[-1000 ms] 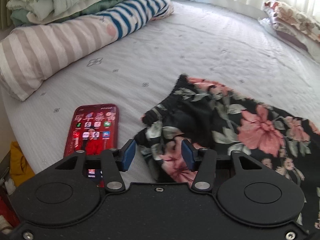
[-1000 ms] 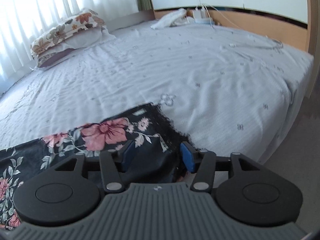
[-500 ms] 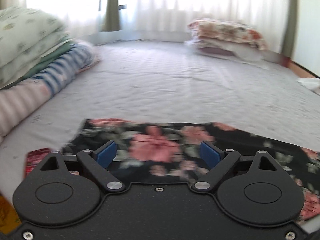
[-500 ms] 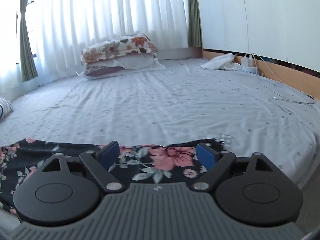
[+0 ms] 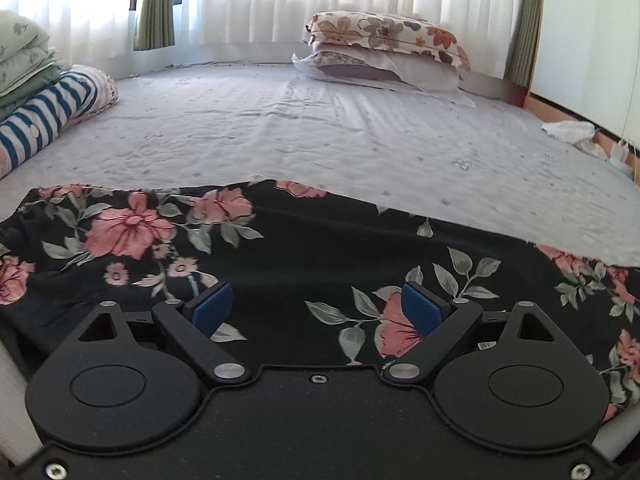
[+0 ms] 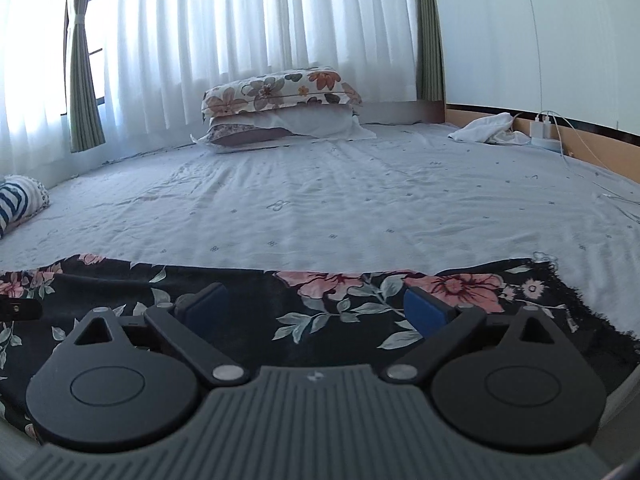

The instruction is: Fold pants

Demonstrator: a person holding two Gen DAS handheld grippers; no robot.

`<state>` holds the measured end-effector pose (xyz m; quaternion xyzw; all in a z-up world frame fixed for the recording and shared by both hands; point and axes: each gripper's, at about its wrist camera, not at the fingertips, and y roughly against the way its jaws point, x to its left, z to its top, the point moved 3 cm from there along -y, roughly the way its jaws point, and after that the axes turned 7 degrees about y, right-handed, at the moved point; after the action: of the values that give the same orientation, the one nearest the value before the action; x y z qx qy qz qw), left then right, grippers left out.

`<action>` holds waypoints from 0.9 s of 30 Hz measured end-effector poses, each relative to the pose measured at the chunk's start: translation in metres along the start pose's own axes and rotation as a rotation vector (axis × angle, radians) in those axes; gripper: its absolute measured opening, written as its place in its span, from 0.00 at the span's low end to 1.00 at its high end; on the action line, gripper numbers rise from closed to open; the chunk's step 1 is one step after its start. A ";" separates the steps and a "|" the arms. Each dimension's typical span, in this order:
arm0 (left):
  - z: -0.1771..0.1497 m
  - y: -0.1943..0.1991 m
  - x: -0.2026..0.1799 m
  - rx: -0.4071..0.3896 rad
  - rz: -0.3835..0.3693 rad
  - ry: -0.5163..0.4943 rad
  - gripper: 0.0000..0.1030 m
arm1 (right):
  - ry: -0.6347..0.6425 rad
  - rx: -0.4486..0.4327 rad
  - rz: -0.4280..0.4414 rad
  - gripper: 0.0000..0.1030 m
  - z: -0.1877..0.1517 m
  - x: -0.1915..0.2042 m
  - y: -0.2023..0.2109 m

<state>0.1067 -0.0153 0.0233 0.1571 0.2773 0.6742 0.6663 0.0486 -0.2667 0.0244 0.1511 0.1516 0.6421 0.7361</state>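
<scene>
Black pants with pink flowers [image 5: 312, 248] lie spread flat across the near edge of the bed, running left to right. They also show in the right wrist view [image 6: 344, 300], with a frayed hem end at the right. My left gripper [image 5: 318, 308] is open and empty, low over the pants. My right gripper [image 6: 316, 308] is open and empty, low over the pants nearer the hem end.
A grey-white sheet [image 5: 320, 132] covers the bed. Stacked floral pillows [image 5: 384, 56] sit at the far side by the curtains. Folded quilts and a striped bolster [image 5: 48, 108] lie at the left. A white cloth and chargers [image 6: 504, 132] sit at the far right.
Both grippers opened wide and tilted up from looking down at the pants to looking level across the bed. The pants went from bunched to lying flat. The red phone left the view.
</scene>
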 end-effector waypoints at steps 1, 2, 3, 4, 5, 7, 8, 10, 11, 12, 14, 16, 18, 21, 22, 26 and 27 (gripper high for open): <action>-0.003 -0.004 -0.004 0.001 0.004 -0.011 0.89 | 0.008 0.008 0.007 0.98 -0.002 0.006 -0.005; -0.007 -0.007 -0.007 0.002 0.005 -0.022 0.88 | 0.017 0.016 0.013 0.98 -0.005 0.012 -0.009; -0.011 -0.010 -0.010 0.004 0.004 -0.034 0.88 | 0.025 0.025 0.018 0.98 -0.007 0.017 -0.013; -0.015 -0.013 -0.012 0.008 0.004 -0.045 0.88 | 0.035 0.036 0.023 0.98 -0.011 0.023 -0.016; -0.020 -0.015 -0.013 0.016 0.006 -0.056 0.88 | 0.045 0.047 0.028 0.98 -0.015 0.028 -0.020; -0.031 -0.018 -0.012 0.037 0.009 -0.074 0.88 | 0.066 0.066 0.038 0.98 -0.024 0.038 -0.024; -0.036 -0.019 -0.011 0.047 0.011 -0.080 0.87 | 0.079 0.076 0.042 0.98 -0.029 0.042 -0.025; -0.047 -0.018 -0.008 0.053 0.011 -0.088 0.86 | 0.111 0.093 0.044 0.98 -0.039 0.050 -0.026; -0.051 -0.015 -0.006 0.043 0.013 -0.093 0.86 | 0.128 0.102 0.043 0.98 -0.044 0.053 -0.026; -0.054 -0.010 -0.005 0.030 0.014 -0.101 0.86 | 0.140 0.110 0.041 0.98 -0.049 0.055 -0.026; -0.059 -0.004 -0.002 0.026 0.013 -0.114 0.86 | 0.155 0.112 0.037 0.98 -0.060 0.057 -0.023; -0.063 0.002 0.000 0.025 0.006 -0.115 0.86 | 0.159 0.085 0.039 0.99 -0.064 0.057 -0.016; -0.067 0.008 0.002 0.022 0.004 -0.129 0.86 | 0.157 0.087 0.038 1.00 -0.065 0.055 -0.012; -0.074 0.015 0.004 0.018 0.002 -0.144 0.86 | 0.135 0.098 0.040 1.00 -0.070 0.051 -0.005; -0.076 0.018 0.004 0.017 0.001 -0.146 0.86 | 0.136 0.092 0.041 1.00 -0.073 0.050 -0.002; -0.080 0.023 0.004 0.025 0.003 -0.162 0.87 | 0.144 0.082 0.042 1.00 -0.079 0.049 0.008; -0.080 0.025 0.004 0.027 0.003 -0.163 0.87 | 0.138 0.083 0.043 1.00 -0.079 0.048 0.009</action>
<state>0.0397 -0.0237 -0.0267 0.2209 0.2310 0.6565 0.6833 0.0133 -0.2156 -0.0448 0.1403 0.2252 0.6597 0.7031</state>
